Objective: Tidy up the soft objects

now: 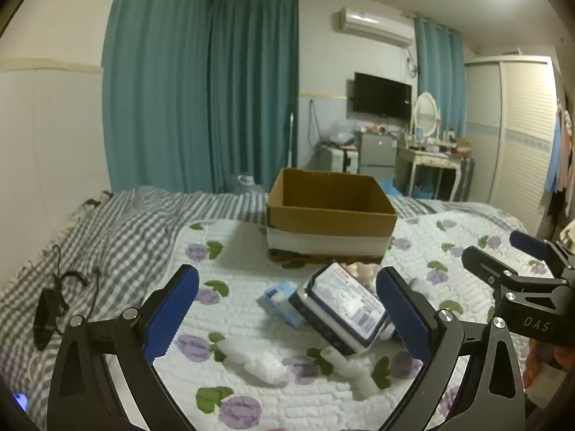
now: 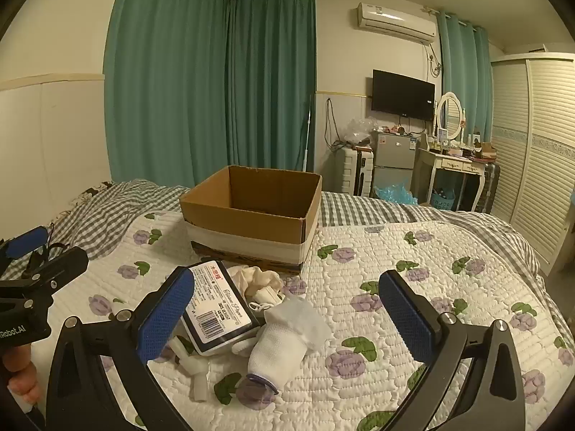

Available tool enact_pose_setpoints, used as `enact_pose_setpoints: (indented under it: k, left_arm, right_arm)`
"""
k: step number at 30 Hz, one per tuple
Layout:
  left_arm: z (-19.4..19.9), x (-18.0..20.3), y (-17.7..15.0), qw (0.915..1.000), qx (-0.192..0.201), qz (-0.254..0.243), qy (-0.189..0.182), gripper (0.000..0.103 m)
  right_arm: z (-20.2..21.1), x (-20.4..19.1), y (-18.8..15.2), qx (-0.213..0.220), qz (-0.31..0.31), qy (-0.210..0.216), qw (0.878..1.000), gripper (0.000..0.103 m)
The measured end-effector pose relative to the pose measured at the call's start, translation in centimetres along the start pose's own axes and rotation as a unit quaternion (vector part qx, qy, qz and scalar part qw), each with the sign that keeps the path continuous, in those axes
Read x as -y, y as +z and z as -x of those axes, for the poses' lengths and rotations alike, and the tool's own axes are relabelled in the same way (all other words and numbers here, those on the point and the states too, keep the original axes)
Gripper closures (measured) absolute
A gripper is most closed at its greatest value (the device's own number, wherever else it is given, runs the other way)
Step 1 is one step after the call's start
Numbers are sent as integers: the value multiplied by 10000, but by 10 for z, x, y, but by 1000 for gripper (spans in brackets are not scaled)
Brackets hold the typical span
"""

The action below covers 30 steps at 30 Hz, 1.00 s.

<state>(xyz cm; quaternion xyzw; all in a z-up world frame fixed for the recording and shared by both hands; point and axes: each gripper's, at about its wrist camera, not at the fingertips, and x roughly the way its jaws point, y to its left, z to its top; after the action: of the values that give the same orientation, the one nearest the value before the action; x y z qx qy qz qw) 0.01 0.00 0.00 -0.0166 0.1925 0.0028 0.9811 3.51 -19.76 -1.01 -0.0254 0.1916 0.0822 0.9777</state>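
A: What's on the bed?

B: A quilt with purple flowers, and on it an open cardboard box, standing upright. Just in front of the box lies a small heap of soft things.

A: What's in the heap?

B: A tissue pack with a barcode label, tilted up on the rest. Beside it, nearest the box, a crumpled cream cloth. In front of the box, further out, a white sock with a dark cuff, and a small blue packet lying against the tissue pack. (A few white foam bits lie at the edge of the heap.)

A: And the grippers?

B: Both hover over the quilt in front of the box. The left gripper has its jaws wide apart around the tissue pack, not touching it. The right gripper also has its jaws wide apart, with the sock between them, holding nothing.

A: Anything in the box?

B: Its floor is hidden from here.
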Motion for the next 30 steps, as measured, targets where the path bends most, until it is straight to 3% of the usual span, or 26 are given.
enact_pose_setpoints:
  k: [30]
  left_arm:
    - [-1,-5,-5,10000,-60,5,45,2]
  right_arm:
    - [-7,2,-4,-168,6,-52,9998,0]
